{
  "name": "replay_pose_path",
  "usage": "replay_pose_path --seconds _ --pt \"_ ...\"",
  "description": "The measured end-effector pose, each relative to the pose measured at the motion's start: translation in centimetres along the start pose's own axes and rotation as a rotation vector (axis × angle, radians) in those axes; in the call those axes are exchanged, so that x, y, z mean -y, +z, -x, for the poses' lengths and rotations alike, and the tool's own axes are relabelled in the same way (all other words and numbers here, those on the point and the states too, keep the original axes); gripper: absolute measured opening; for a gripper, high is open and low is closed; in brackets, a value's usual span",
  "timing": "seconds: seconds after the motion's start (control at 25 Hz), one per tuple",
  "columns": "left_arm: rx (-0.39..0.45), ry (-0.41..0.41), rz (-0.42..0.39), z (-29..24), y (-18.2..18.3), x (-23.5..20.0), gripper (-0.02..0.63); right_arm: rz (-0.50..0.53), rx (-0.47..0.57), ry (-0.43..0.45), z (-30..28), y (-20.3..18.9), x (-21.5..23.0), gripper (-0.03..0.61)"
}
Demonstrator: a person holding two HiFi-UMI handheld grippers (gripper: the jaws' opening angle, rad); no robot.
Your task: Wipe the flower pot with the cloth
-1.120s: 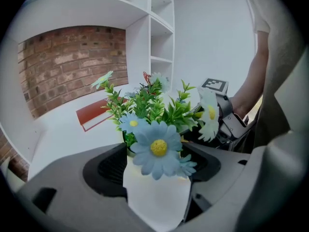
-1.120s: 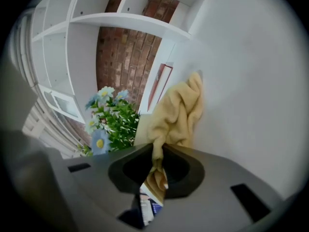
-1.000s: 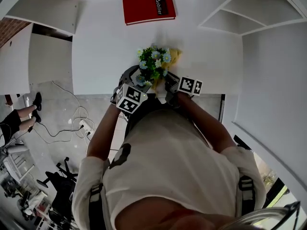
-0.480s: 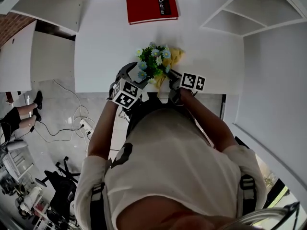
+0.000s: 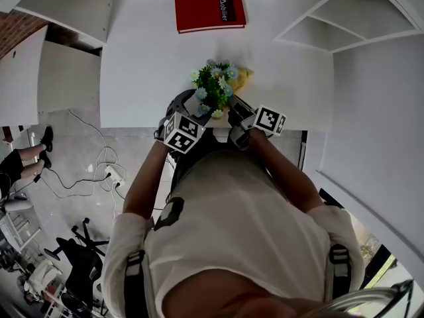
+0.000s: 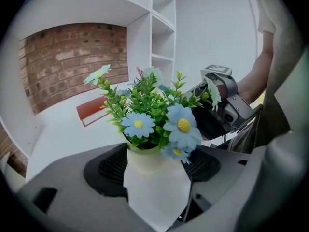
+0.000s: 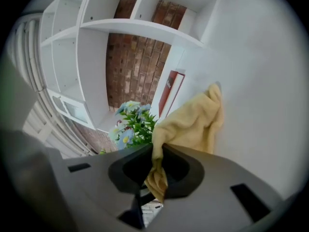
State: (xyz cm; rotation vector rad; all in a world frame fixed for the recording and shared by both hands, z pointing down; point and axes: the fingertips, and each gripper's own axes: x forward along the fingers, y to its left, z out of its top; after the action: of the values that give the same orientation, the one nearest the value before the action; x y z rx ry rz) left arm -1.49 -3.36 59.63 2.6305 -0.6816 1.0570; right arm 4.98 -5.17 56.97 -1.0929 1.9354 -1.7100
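Observation:
The flower pot is pale cream and holds green leaves with blue and white daisies. My left gripper is shut on the pot's sides, just above the table's front edge. In the head view the flowers hide the pot, with the left gripper below them. A yellow cloth is pinched by one corner in my right gripper, which is shut on it. The cloth hangs just right of the flowers, beside the right gripper. From the right gripper view the flowers stand left of the cloth.
A red book lies at the far side of the white table. White shelving stands to the right and a brick wall behind. Cables lie on the floor at the left, by a seated person's legs.
My right gripper has lifted a little with the cloth still in it. The left gripper and the pot have stayed nearly where they were.

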Motion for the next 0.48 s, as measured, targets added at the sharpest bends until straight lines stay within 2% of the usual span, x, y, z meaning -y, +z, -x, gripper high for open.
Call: replay_pose_path --seconds 0.08,0.2,0.36,0.48 --pt "0.007 -0.002 0.024 0.1 0.0 0.2 0.351 0.0 0.026 -0.016 0.3 0.0 0.6 0.058" --pt "0.009 -0.005 0.031 0.2 -0.3 0.2 0.351 0.001 0.038 -0.087 0.5 -0.4 1.9 0.058" --pt "-0.001 0.005 0.041 0.4 -0.2 0.7 0.351 0.117 -0.032 -0.192 0.7 -1.6 4.3 0.049" --pt "-0.002 0.013 0.058 0.5 -0.4 0.9 0.351 0.131 -0.067 -0.243 0.5 -2.1 6.0 0.048"
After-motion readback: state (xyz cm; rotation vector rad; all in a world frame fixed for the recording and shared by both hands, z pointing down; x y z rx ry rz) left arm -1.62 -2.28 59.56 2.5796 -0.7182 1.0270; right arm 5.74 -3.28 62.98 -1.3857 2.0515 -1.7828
